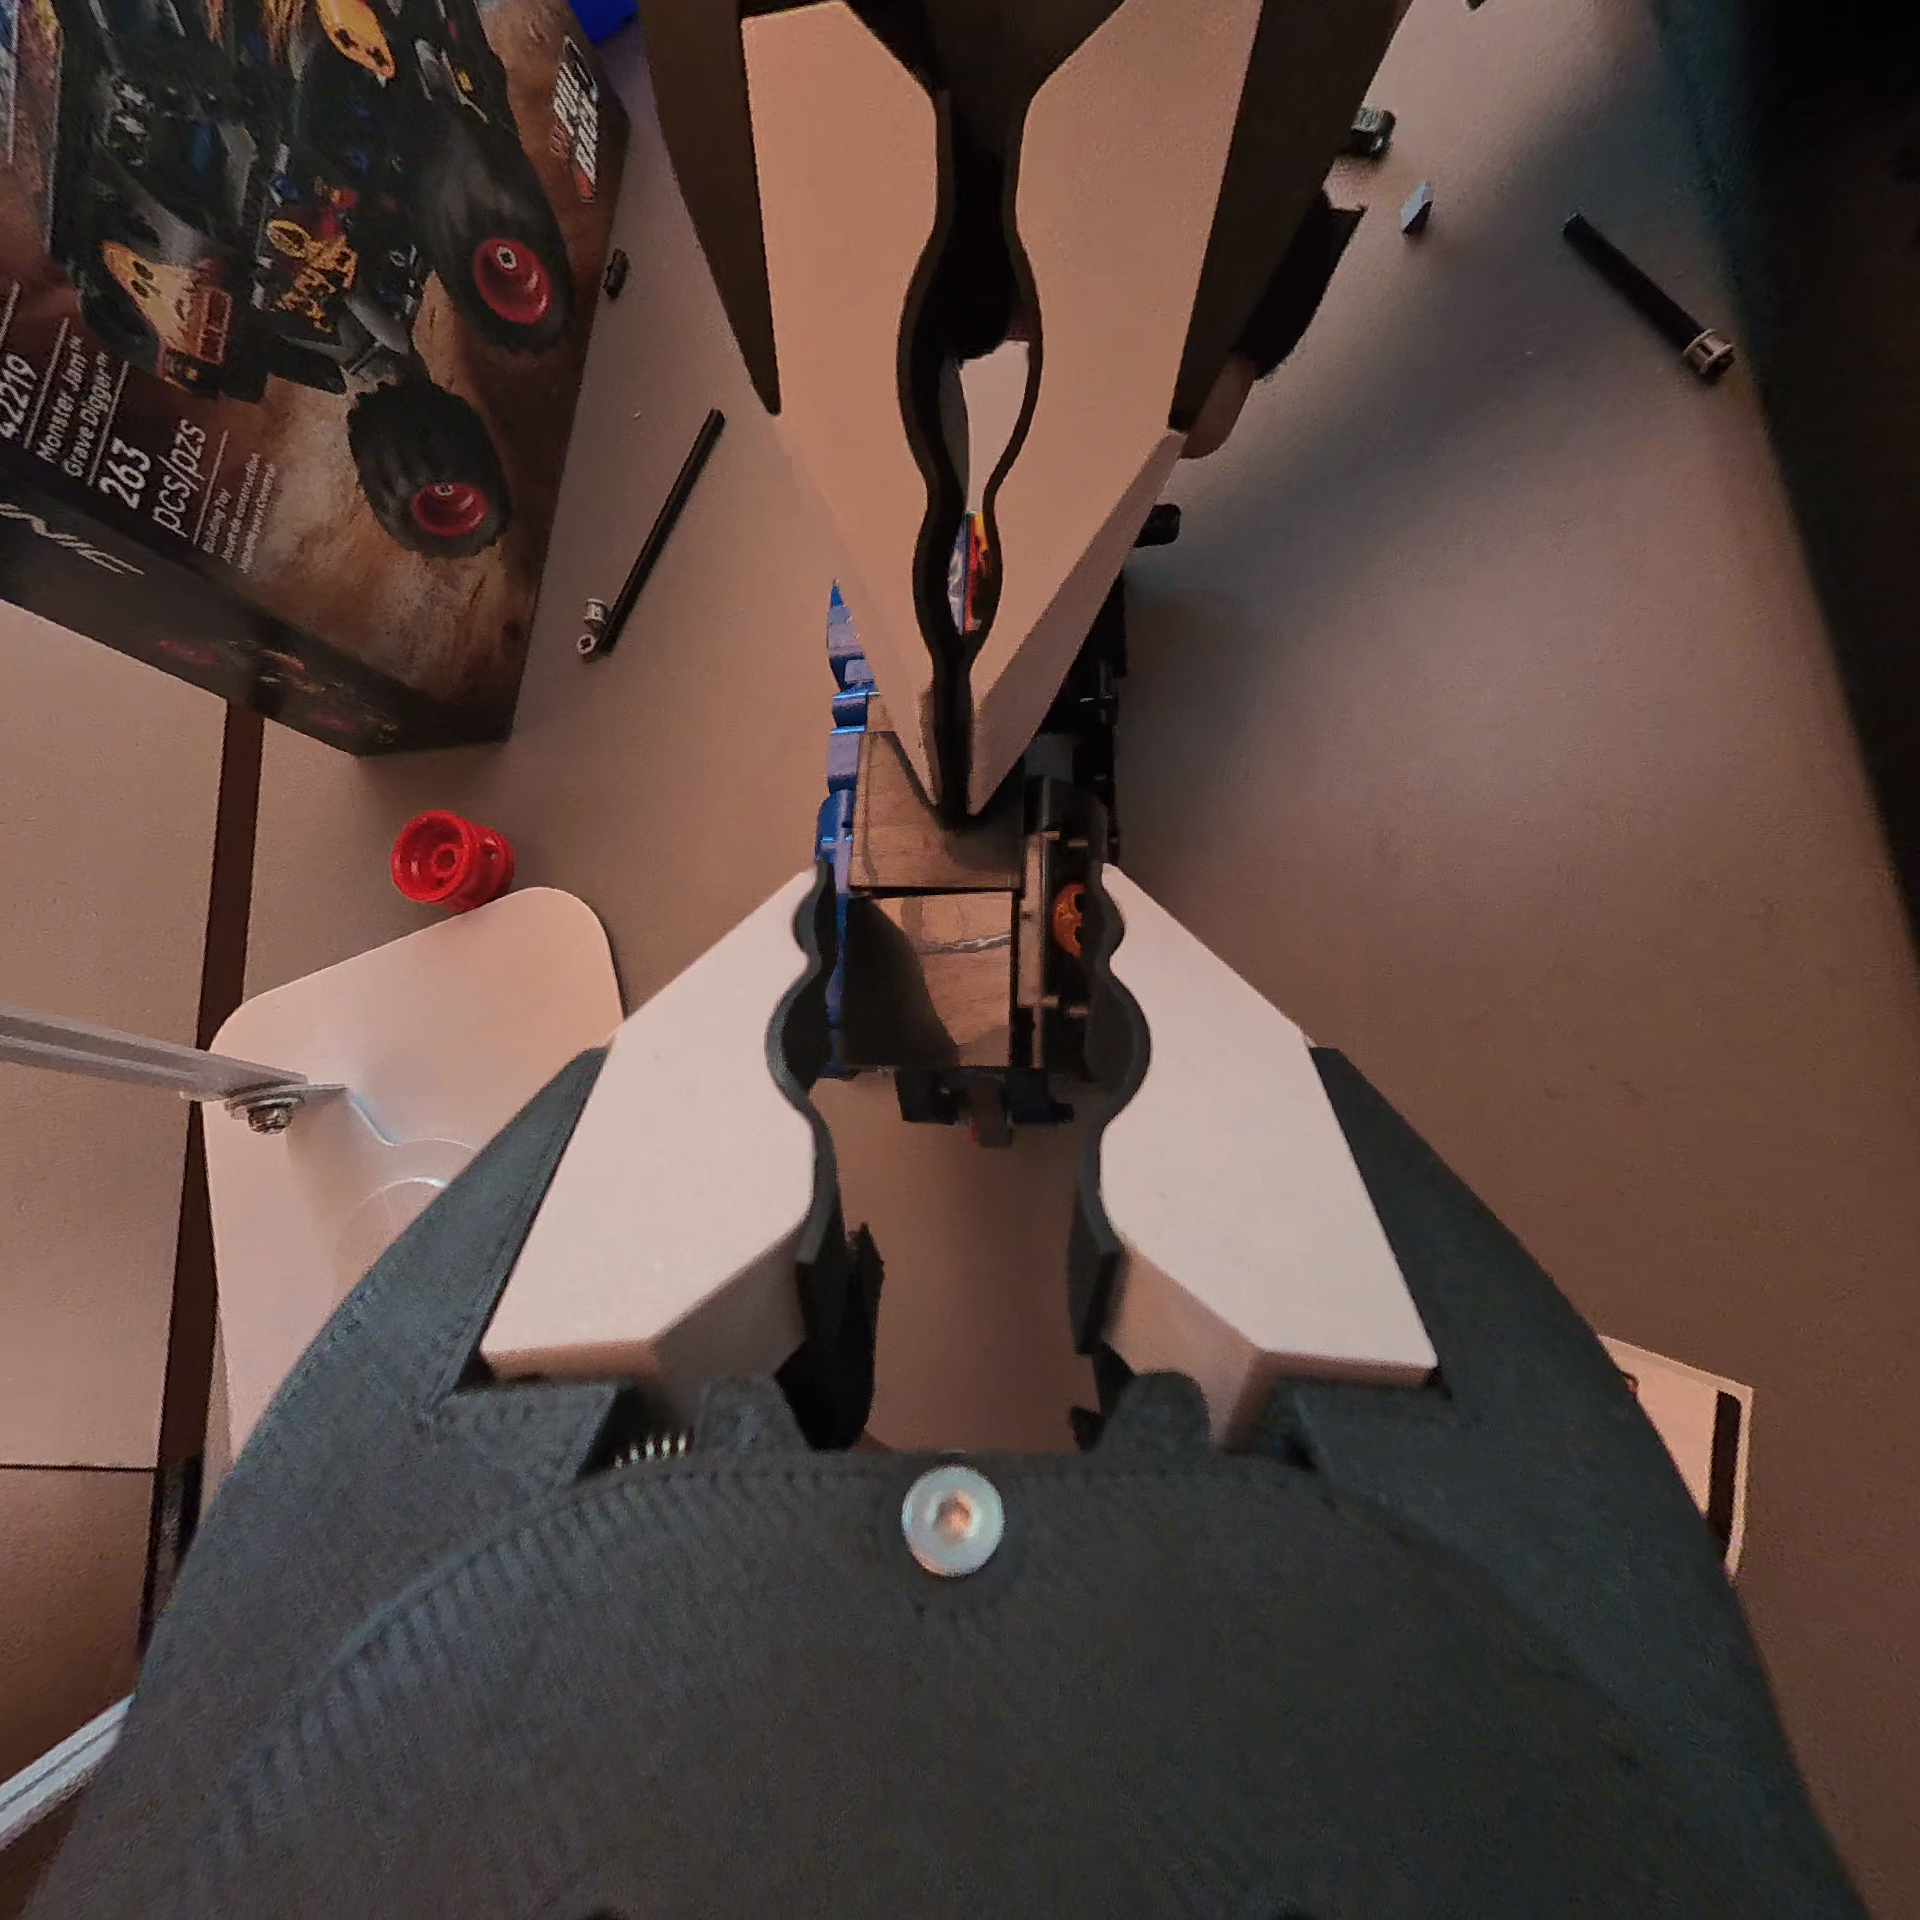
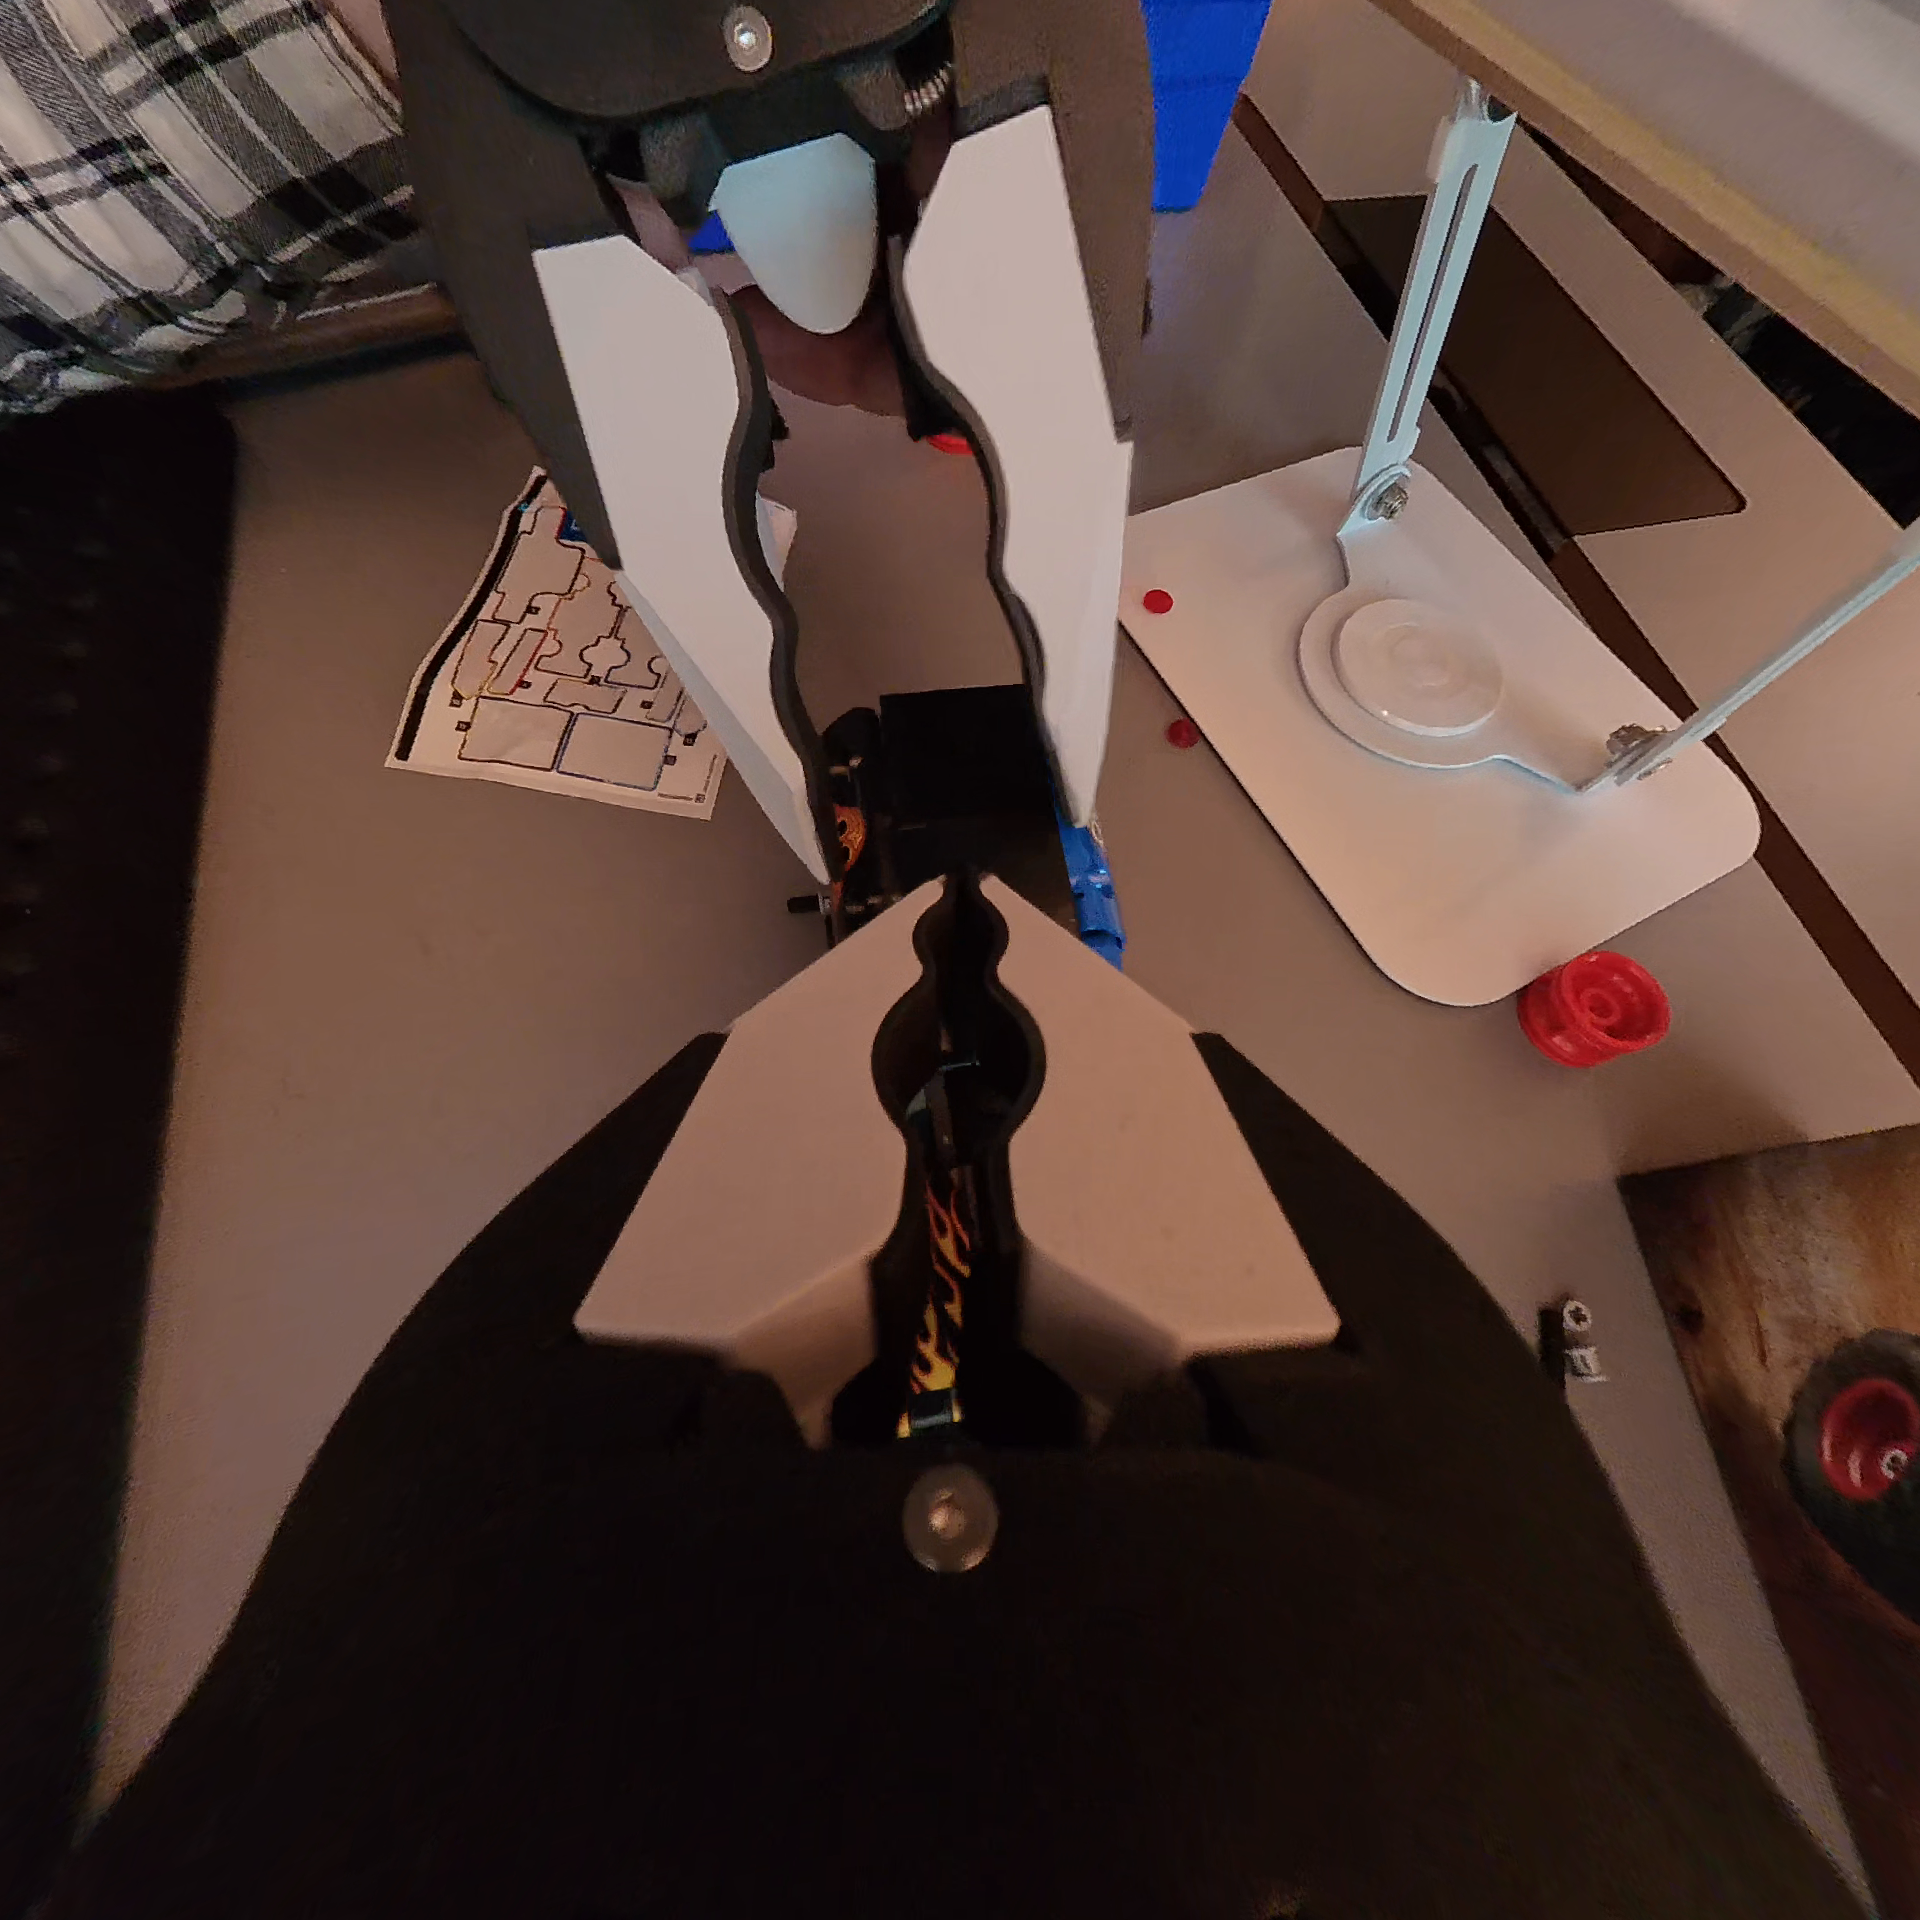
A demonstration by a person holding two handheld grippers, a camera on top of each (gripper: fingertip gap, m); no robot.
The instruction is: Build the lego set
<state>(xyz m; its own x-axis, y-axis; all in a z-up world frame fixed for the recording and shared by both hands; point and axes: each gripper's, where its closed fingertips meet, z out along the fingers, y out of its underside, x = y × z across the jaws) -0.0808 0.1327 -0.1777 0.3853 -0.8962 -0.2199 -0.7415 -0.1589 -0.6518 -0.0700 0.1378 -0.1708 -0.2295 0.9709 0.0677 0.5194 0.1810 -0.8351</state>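
I have both tongs on the partly built lego model [image 1: 935, 935], which sits on the grey tabletop [image 1: 1455, 935] between them. My left gripper [image 1: 961, 914] straddles the near end of the model, its white fingers [image 1: 707, 1122] spread on either side of the black body, the left one against the blue pieces and the right one by the orange-marked side; I read it as clamped on the model, since the pads touch both flanks. My right gripper [image 2: 956, 894] comes in from the opposite side, its fingers nearly together at the tips, pinching a thin black piece with flame decoration [image 2: 940, 1247] that runs back between the pads toward the camera. Its tips meet the top of the model's black block. In the left wrist view, the set's box [image 1: 281, 343] lies off to the left, with a long black axle [image 1: 665, 530] beside it and a loose red wheel hub [image 1: 452, 860] nearer to me. Another black axle [image 1: 1642, 296] lies far to the right. In the right wrist view, a sticker sheet [image 2: 561, 675] lies flat beyond the model on the left, and a white stand base [image 2: 1455, 748] sits on the right with the red hub just at its near corner.
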